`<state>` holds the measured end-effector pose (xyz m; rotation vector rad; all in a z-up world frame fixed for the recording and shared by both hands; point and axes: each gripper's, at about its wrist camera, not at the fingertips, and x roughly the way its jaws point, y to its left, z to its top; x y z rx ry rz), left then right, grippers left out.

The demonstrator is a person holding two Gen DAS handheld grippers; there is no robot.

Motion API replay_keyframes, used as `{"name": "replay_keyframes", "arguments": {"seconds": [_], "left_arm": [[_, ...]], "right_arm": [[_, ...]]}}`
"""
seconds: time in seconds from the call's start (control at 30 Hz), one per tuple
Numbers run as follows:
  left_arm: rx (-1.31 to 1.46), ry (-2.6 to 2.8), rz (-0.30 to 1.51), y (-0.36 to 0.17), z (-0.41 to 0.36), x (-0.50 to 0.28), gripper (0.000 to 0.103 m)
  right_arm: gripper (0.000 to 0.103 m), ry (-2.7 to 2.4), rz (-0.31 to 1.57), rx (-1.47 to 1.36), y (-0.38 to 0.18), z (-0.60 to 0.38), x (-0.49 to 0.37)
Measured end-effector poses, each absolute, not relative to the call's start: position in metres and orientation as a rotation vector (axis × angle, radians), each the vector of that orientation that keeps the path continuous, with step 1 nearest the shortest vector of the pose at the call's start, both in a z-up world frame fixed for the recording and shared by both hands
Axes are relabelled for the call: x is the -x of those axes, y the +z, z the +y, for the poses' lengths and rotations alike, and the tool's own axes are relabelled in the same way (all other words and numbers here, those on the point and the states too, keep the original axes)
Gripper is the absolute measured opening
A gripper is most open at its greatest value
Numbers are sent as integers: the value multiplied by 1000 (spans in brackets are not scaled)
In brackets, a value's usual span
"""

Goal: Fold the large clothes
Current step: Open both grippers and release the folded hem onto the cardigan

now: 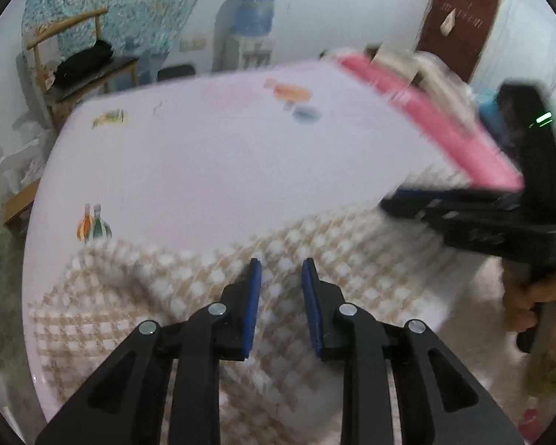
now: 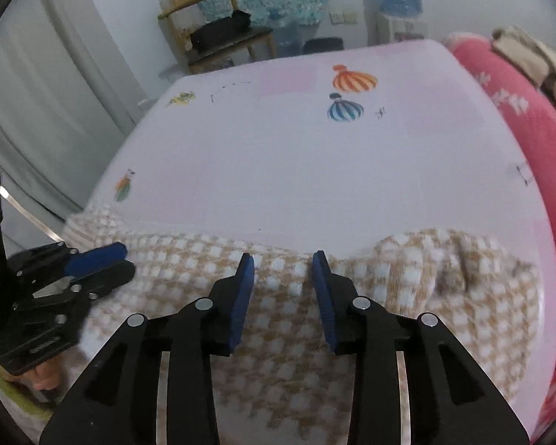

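The checked garment (image 2: 278,326) lay bunched along the near edge of the bed (image 2: 296,170), with the far sheet bare except for its balloon prints. Both claws were released: the left gripper (image 1: 280,298) and the right gripper (image 2: 282,296) each hung over the cloth with blue pads apart and nothing pinched between them.

What could've gone wrong, I reckon: the fabric was heaped in lumps, especially the mound on the right side, so a pinch from there might've caught two layers instead of one edge and the fold would've come out crooked. The knit also looked loose, so a shallow bite could've slipped out mid-lift.

View differences: the right wrist camera was sharp and showed the left gripper from the side, low over the garment's left end, plus the lumpy mound. The left wrist camera was blurred, but it alone showed the hand (image 1: 537,300) on the right tool's handle and the pink blanket (image 1: 444,122) angled behind it, plus a door (image 1: 459,18).
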<state>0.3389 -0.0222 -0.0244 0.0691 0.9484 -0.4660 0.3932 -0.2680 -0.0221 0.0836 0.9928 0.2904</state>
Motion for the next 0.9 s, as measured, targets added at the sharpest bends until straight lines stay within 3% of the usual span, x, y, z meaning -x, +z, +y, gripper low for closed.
{"name": "replay_keyframes", "arguments": {"seconds": [0.13, 0.23, 0.33, 0.47, 0.53, 0.6, 0.7, 0.9], "left_arm": [[-8, -483, 938, -11, -10, -327, 23], [-3, -560, 917, -6, -7, -305, 24], [-35, -537, 984, -25, -13, -300, 27], [33, -496, 985, -13, -10, -295, 27], [22, -502, 956, -7, -11, -285, 31], [-33, -472, 956, -10, -15, -276, 44], [-66, -437, 974, -20, -17, -272, 44], [-22, -390, 937, 5, 5, -249, 49]], "right_arm": [[34, 292, 1002, -103, 0, -266, -373], [42, 328, 973, -68, 2, -258, -348], [43, 335, 1003, -29, -25, -249, -340], [43, 305, 1006, -66, -13, -252, -327], [45, 322, 967, -44, -4, -249, -315], [48, 326, 975, -8, -9, -242, -307], [49, 314, 993, 20, -27, -239, -308], [54, 317, 992, -25, -2, -247, -276]]}}
